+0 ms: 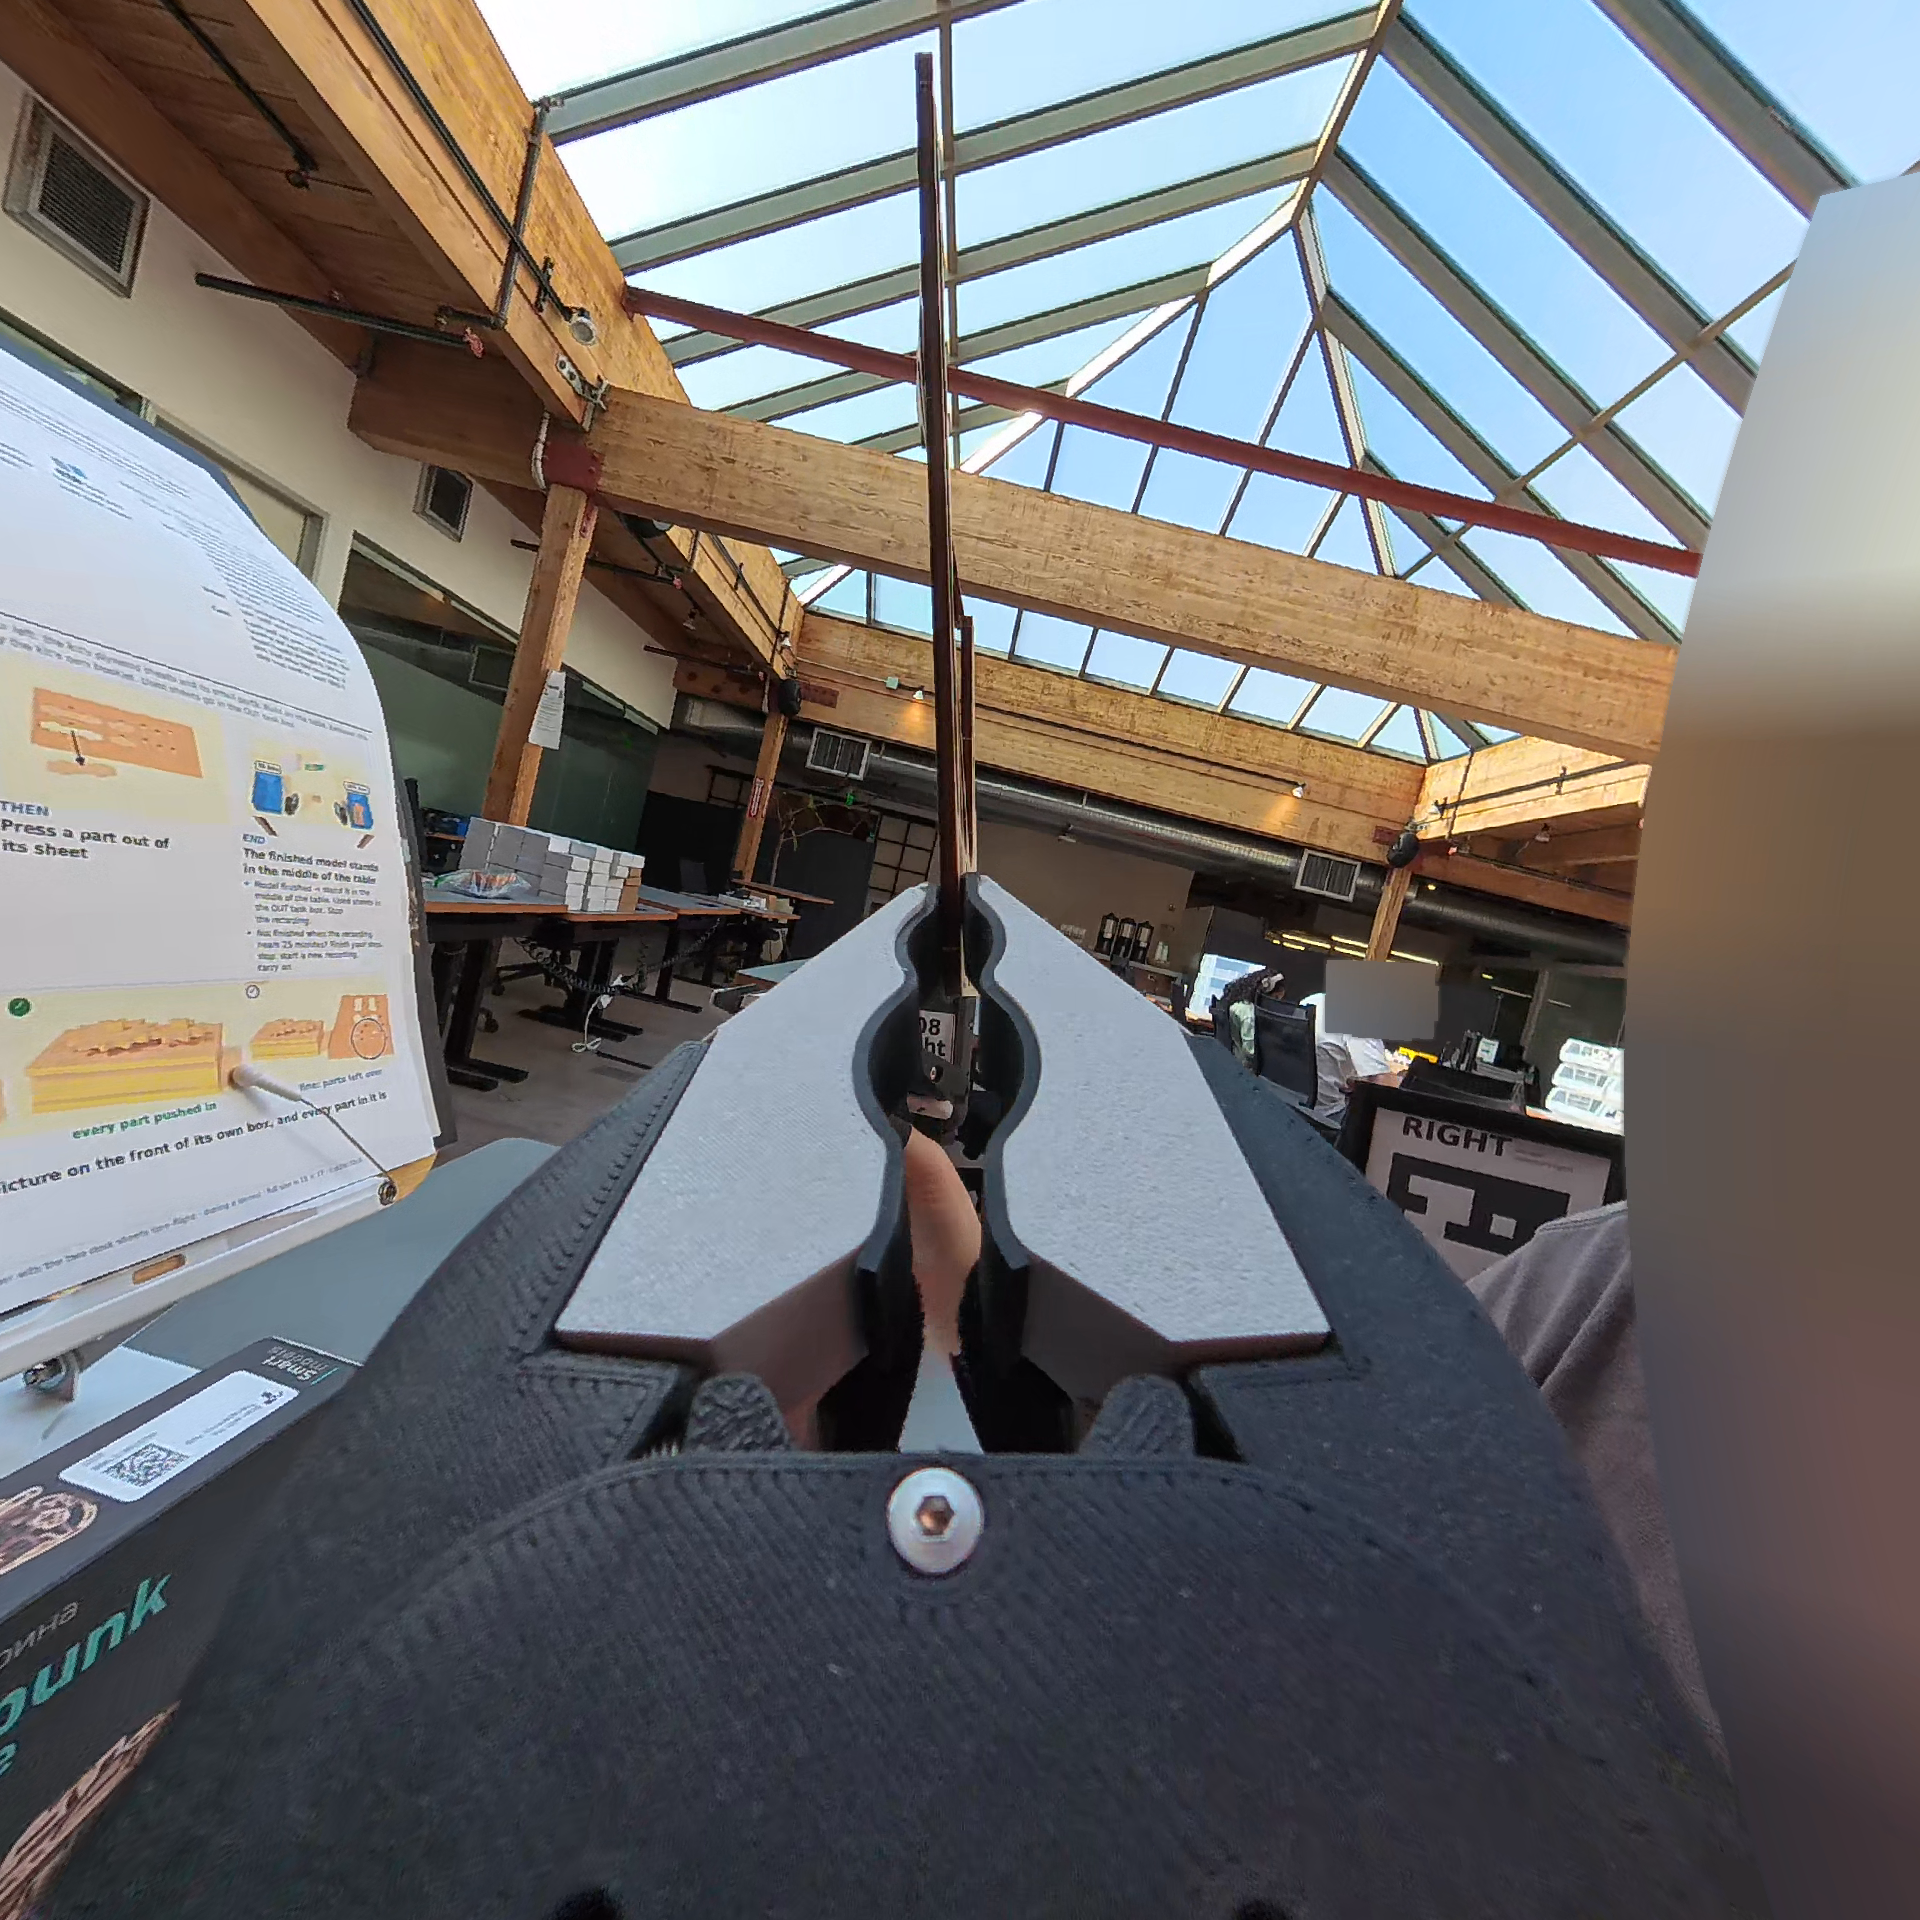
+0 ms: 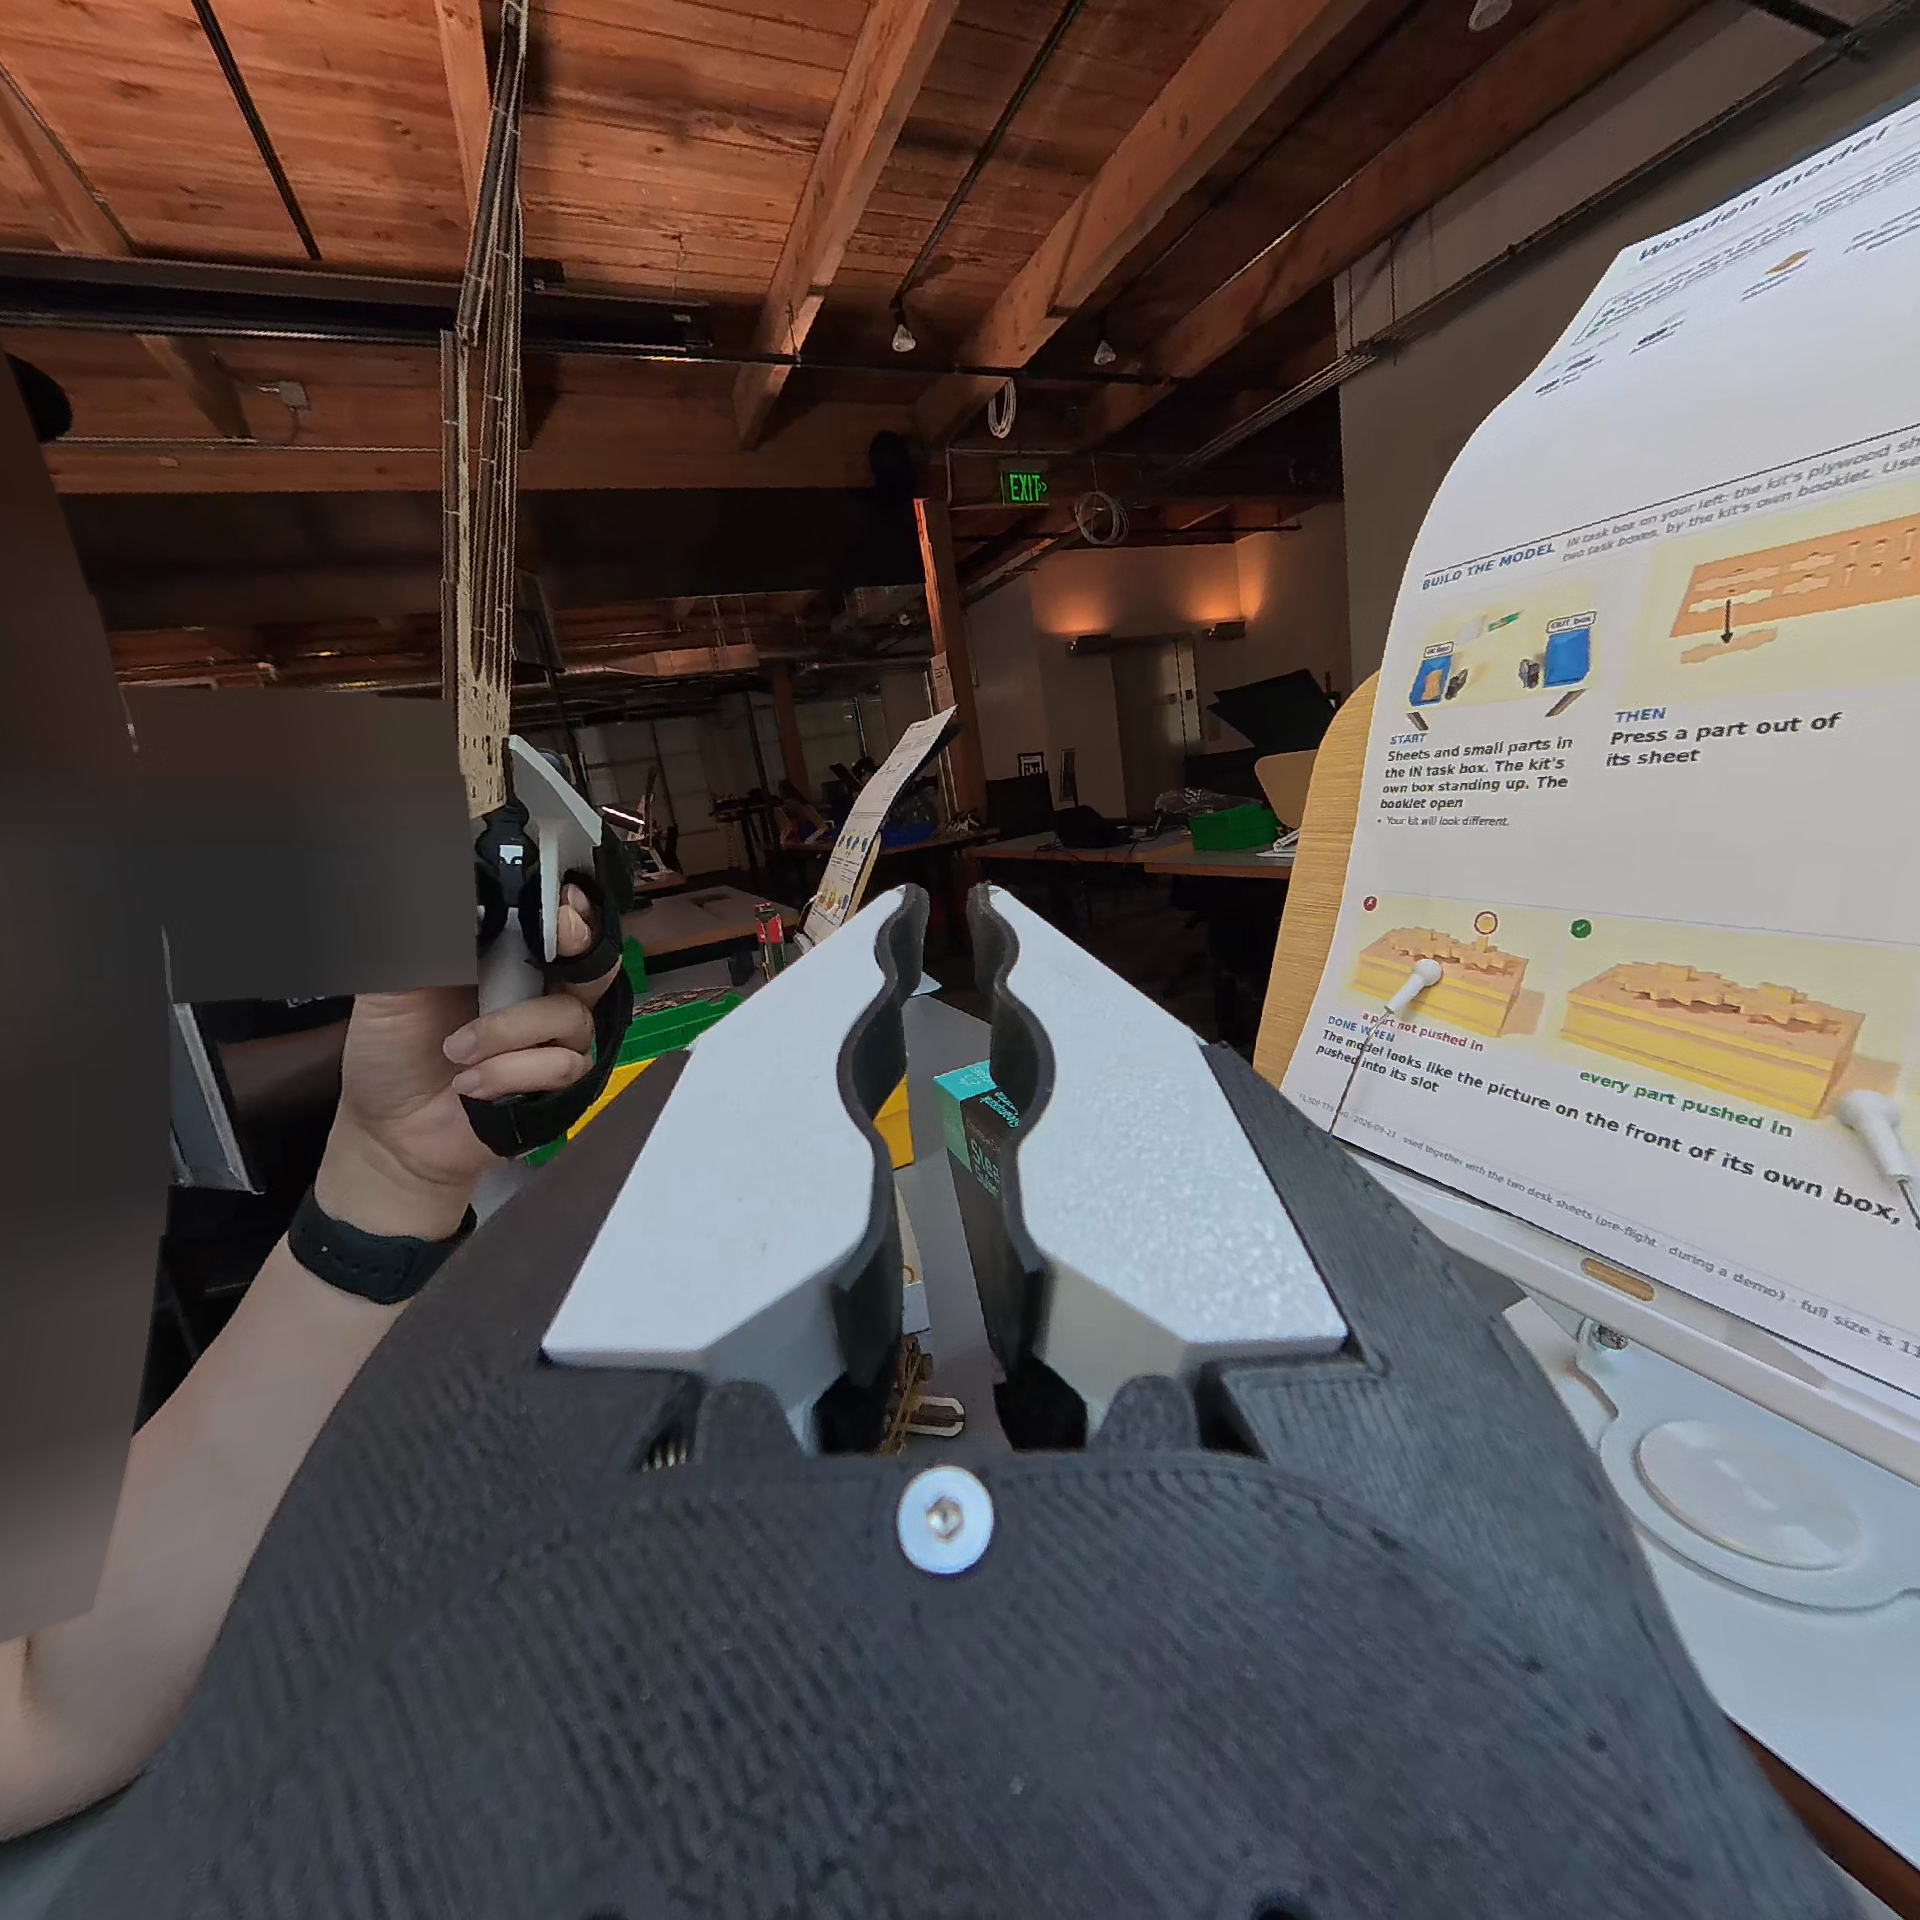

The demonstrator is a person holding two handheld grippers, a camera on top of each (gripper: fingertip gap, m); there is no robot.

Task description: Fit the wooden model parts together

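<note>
My left gripper (image 1: 945,894) points up at the skylight and is shut on a thin plywood sheet (image 1: 935,468), seen edge-on and rising straight from the jaws. A fingertip (image 1: 940,1216) shows low between the fingers. In the right wrist view the same sheet (image 2: 480,520) stands upright, perforated with cut parts, in the left gripper (image 2: 509,790), which a hand (image 2: 436,1081) holds at the left. My right gripper (image 2: 948,904) is open with a narrow gap and holds nothing. A small wooden piece (image 2: 920,1397) lies below its fingers.
An instruction sheet on a stand (image 2: 1662,779) is close on the right of the right gripper and also shows in the left wrist view (image 1: 177,831). The dark kit box (image 1: 114,1558) stands upright on the grey table (image 2: 935,1049). Green and yellow bins (image 2: 686,1023) sit behind. Left tips to right tips: about 15 cm.
</note>
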